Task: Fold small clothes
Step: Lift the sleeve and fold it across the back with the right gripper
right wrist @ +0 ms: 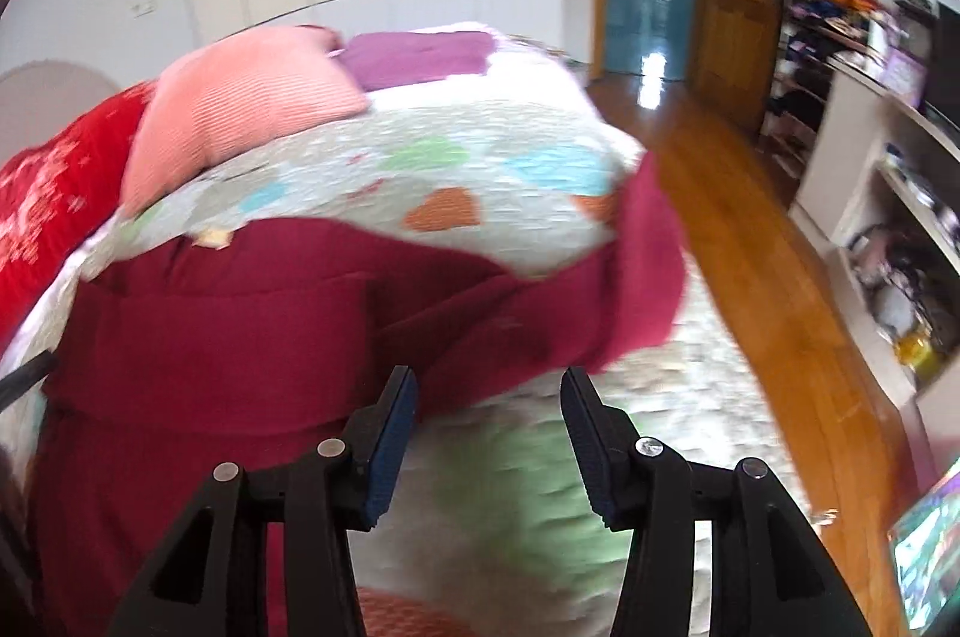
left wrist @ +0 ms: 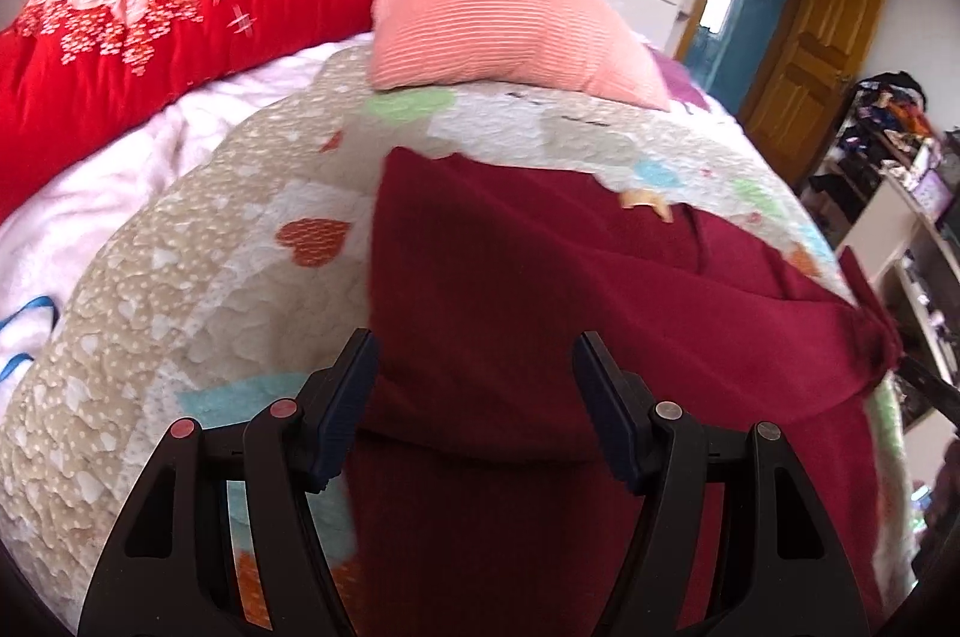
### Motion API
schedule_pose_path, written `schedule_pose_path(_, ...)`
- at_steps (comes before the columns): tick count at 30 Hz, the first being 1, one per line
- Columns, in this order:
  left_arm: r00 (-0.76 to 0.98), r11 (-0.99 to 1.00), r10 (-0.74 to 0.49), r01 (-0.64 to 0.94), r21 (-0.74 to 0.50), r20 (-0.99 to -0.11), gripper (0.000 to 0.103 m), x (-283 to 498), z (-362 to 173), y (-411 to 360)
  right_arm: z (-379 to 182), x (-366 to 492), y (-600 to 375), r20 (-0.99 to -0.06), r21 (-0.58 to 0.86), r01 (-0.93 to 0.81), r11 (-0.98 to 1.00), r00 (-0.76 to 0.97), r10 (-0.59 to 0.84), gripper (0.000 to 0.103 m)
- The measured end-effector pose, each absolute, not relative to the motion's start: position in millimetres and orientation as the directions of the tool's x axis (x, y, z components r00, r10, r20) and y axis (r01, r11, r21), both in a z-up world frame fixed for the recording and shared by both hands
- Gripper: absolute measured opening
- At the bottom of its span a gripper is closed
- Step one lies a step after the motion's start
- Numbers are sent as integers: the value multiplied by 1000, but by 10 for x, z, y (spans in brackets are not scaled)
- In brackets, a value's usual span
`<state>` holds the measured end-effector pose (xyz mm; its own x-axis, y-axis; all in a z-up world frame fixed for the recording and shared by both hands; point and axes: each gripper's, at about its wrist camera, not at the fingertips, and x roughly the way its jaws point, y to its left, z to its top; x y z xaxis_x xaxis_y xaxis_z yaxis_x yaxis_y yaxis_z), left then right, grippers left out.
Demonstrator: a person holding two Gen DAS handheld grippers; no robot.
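- left gripper (left wrist: 474, 346) wide open, maroon garment (left wrist: 540, 289) spread right between its fingers
- right gripper (right wrist: 489, 382) open too, garment's sleeve just ahead of its fingertips on the quilt (right wrist: 480, 175)

dark maroon garment (left wrist: 540, 289) on a beige quilt (left wrist: 180, 277) with hearts; ribbed pink pillow (left wrist: 498, 30) at 12 o'clock.

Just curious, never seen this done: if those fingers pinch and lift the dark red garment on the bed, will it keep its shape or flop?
Probably flop: the dark red garment lies in soft folds on the quilt, and one end drapes limply. It looks like thick knit, so likely not slippery.
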<state>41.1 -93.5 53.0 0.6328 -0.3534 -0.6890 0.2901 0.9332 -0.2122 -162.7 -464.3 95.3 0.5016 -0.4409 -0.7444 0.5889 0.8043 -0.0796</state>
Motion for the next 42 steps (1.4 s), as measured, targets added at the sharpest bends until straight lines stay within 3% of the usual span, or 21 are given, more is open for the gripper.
schedule_pose_path(6,609,929,-333,342,-141,-720,67,388,414,-1165,1038,-1510,-5317,-755,53,692,720,499,-425,49)
schedule_pose_path(13,594,930,-327,339,-139,-735,68,412,321,-1184,870,-940,-5929,-808,6,709,705,418,-414,50)
schedule_pose_path(14,593,931,-322,341,-133,-738,68,419,303,-1200,810,-897,-5997,-812,-38,721,691,381,-443,44)
schedule_pose_path(15,592,931,-320,343,-128,-739,69,420,294,-1209,788,-887,-6040,-810,-60,725,687,367,-457,26)
schedule_pose_path(17,592,930,-319,346,-124,-740,69,420,290,-1220,829,-974,-6086,-788,-71,730,680,376,-487,10)
schedule_pose_path(22,586,928,-330,346,-140,-740,69,431,282,-1206,1012,-1557,-6197,-751,-90,822,562,314,-580,9)
schedule_pose_path(25,588,928,-328,346,-137,-739,69,425,282,-1212,1018,-1802,-6265,-749,-173,832,527,236,-619,9)
schedule_pose_path(28,590,928,-328,346,-136,-738,69,421,280,-1213,1123,-1918,-6279,-756,-105,845,525,275,-594,20)
schedule_pose_path(30,591,929,-324,346,-131,-738,69,418,278,-1220,1216,-1932,-6267,-748,-6,851,525,344,-567,39)
schedule_pose_path(32,593,930,-319,345,-125,-739,69,416,275,-1232,1232,-1802,-6269,-754,87,818,568,426,-499,49)
schedule_pose_path(35,589,929,-321,348,-125,-742,70,424,268,-1234,1106,-1487,-6311,-805,160,775,611,461,-374,49)
schedule_pose_path(39,586,928,-323,352,-126,-743,71,436,259,-1240,821,-1068,-6424,-880,110,789,604,360,-309,49)
schedule_pose_path(42,580,925,-331,357,-132,-744,73,448,249,-1243,580,-994,-6565,-920,152,824,545,320,-227,49)
